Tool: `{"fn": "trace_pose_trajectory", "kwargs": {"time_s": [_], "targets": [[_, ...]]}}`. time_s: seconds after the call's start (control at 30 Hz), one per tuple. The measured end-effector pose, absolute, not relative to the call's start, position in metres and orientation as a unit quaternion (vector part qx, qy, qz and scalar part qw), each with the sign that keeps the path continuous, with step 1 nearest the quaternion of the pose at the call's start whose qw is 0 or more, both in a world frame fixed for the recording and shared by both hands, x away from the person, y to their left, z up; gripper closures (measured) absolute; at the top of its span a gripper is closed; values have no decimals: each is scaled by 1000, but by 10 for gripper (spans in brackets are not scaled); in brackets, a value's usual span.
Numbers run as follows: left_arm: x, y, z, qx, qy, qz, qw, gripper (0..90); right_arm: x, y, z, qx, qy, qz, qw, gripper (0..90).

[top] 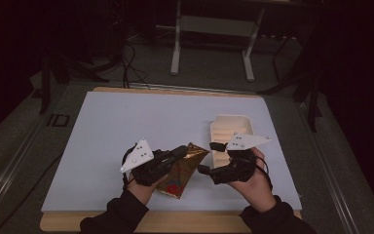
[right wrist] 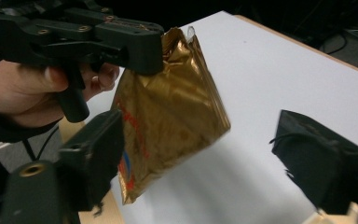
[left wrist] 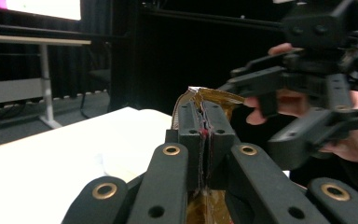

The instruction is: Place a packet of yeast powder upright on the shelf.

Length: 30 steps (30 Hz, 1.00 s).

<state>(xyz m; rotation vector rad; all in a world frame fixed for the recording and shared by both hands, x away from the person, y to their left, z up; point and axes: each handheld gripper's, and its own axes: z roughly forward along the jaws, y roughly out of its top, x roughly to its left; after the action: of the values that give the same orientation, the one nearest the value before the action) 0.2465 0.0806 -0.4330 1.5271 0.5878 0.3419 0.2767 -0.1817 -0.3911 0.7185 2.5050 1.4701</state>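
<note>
Holding the gold foil pouch by its top edge, my left tongs are clenched tight on the crimped seal; in the left gripper view the foil pokes out just past the pressed-together jaws; the pouch hangs tilted from that pinch, its lower end near the front of the white desk, though I cannot tell whether it touches the surface; my right tongs are released, jaws wide apart with nothing between them, sitting just beside the pouch on its right; in the right gripper view the bag lies ahead of the spread jaws, not yet inside them

I judge this pouch light and soft; the foil is creased and bulges a little in the middle, so there is something loose inside that will shift as I tilt it; the film looks glossy and likely slick, so a grip on the smooth belly would probably slide or just crumple the skin; the flat sealed edges are the stiffer parts and the best purchase; I would bring the right tongs onto the top seam next to the left pair, or onto a side seam, and close fully on the flattened strip

A cream ribbed tray stands beyond the right hand, apart from the pouch; pulling too hard between two grips could rip the foil wide and spill the contents, so I would keep the pull short and even
</note>
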Motion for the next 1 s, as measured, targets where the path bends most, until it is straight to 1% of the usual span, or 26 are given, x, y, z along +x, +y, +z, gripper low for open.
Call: {"fn": "trace_pose_trajectory", "kwargs": {"time_s": [0.03,0.07,0.13,0.17,0.2,0.23,0.3,0.33,0.37,0.4,0.43,0.47,0.5,0.53,0.6,0.63,0.73,0.9,0.97,1.0], "targets": [[246,81,-433,677,259,150,673,884,279,-180,-390,240,836,488,73,194],[246,80,-433,675,259,151,674,883,281,-179,-390,237,838,487,68,232],[246,80,-433,676,258,149,674,884,283,-177,-389,234,840,485,60,239],[245,79,-432,674,256,151,676,884,283,-176,-389,235,841,484,57,268],[245,79,-432,677,249,147,676,883,286,-174,-388,227,847,478,49,337],[244,78,-432,678,247,156,674,883,287,-173,-387,224,850,474,50,379],[244,78,-432,677,246,150,677,884,290,-173,-385,215,856,468,31,471],[244,78,-432,677,246,152,677,884,290,-173,-385,215,856,468,31,471],[244,78,-432,676,247,151,678,883,292,-172,-385,211,860,463,18,511],[244,79,-432,674,248,148,680,883,292,-172,-385,211,860,463,18,511],[244,79,-432,671,249,146,683,883,292,-172,-385,210,860,464,17,530],[244,79,-432,671,249,144,683,883,293,-172,-384,208,864,459,5,552],[244,79,-432,670,248,143,685,883,293,-171,-384,205,866,456,2,553],[244,78,-432,668,247,145,687,883,294,-169,-384,197,873,445,-9,621],[244,77,-431,670,246,146,685,883,294,-167,-384,191,878,439,-9,636],[244,77,-431,672,245,149,683,882,294,-166,-384,186,882,434,-1,689],[245,78,-433,677,243,146,679,879,295,-165,-384,182,889,419,-11,769],[247,78,-435,685,239,132,675,863,298,-166,-384,175,899,401,-21,800],[249,78,-435,688,236,128,674,849,299,-167,-385,175,899,401,-25,806],[249,79,-434,685,236,124,678,826,300,-167,-384,176,899,400,-25,807]]}}
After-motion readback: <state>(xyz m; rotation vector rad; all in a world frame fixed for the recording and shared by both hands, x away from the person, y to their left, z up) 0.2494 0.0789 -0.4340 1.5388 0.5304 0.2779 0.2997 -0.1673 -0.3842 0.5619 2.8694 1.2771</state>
